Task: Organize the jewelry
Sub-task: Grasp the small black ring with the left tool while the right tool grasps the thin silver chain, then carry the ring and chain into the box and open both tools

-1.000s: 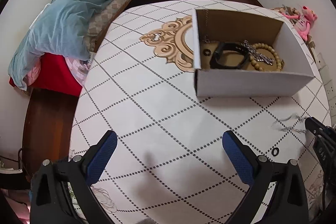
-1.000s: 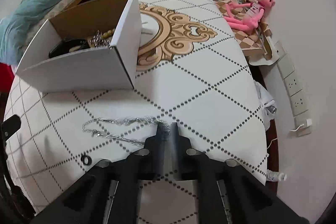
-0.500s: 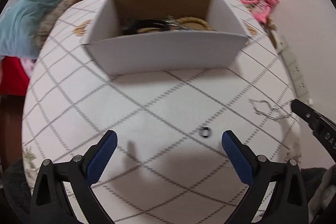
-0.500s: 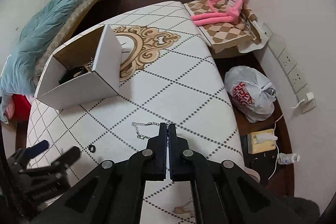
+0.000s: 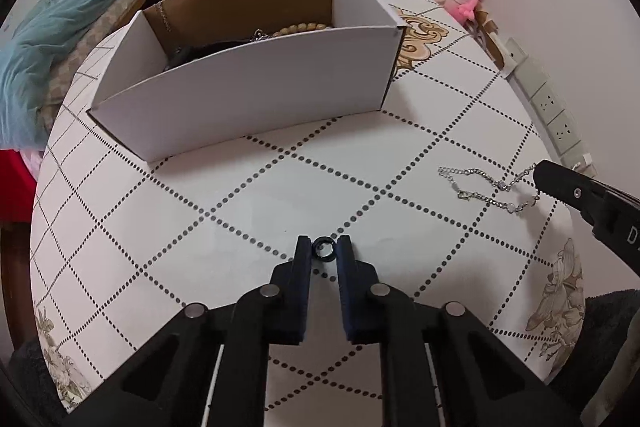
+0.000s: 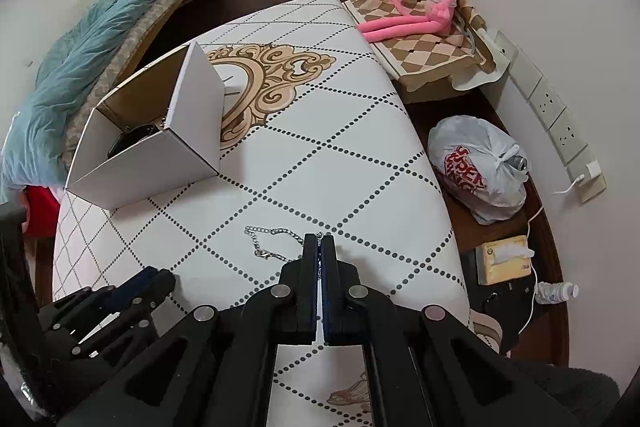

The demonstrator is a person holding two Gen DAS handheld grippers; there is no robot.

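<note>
Left claw [image 5: 323, 253] low over the tabletop [image 5: 248, 211], fingers closed in on a small black ring [image 5: 323, 250]; both pads touch the ring's sides, ring sits at the fingertips right at the tabletop surface. Right claw [image 6: 319, 247] pinched nearly fully together on a silver chain bracelet [image 6: 276, 241], gripping one end; the rest of the chain trails left across the tabletop with the clasp lying flat. In the left wrist view the same chain [image 5: 480, 187] lies well to the right of the ring, its end at the right claw's tip. White cardboard box [image 5: 248, 95] stands beyond the ring, open top, holding a wooden bead bracelet [image 5: 300, 27], a black band [image 5: 200, 51] and a thin chain hung over the back wall. Pink plush toy [image 6: 424, 3] on a checkered cushion off the far tabletop edge.
</note>
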